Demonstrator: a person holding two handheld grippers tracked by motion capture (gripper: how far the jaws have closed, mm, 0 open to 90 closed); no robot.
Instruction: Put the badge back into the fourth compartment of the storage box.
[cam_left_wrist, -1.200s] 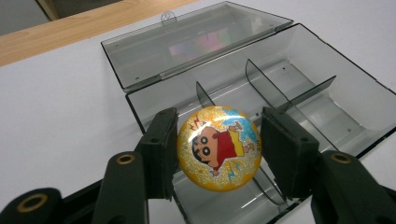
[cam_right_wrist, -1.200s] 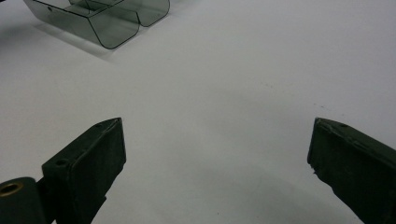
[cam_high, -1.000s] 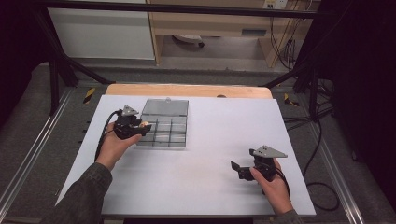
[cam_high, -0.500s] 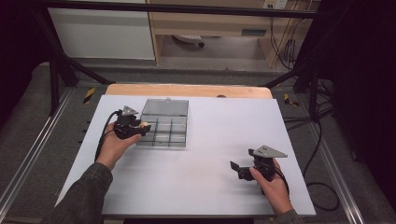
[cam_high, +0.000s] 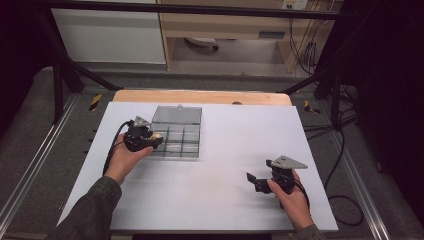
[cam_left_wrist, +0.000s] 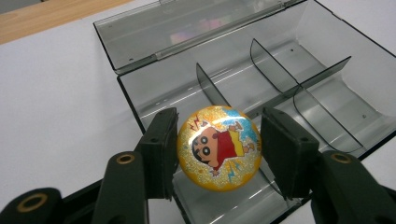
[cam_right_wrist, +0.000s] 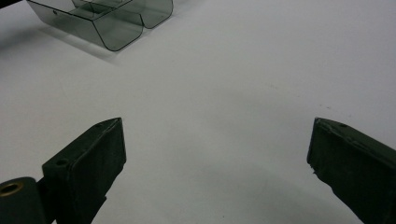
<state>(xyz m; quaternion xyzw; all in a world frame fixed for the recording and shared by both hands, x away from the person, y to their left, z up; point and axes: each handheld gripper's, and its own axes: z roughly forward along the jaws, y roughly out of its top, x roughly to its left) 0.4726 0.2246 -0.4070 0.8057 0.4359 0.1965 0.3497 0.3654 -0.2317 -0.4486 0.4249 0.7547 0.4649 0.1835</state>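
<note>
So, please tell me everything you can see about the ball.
The ball is round and glossy, yellow-gold with glitter, and bears a cartoon child in a red shirt. It looks like hard plastic or rubber. The left gripper holds it, one jaw pressing each side, above the near compartments of the open smoky plastic box. It touches nothing else.

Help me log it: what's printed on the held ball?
Cartoon boy on glittery yellow ball, left gripper view.

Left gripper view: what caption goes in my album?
Left gripper holds a glittery cartoon ball over an open compartment box.
</note>
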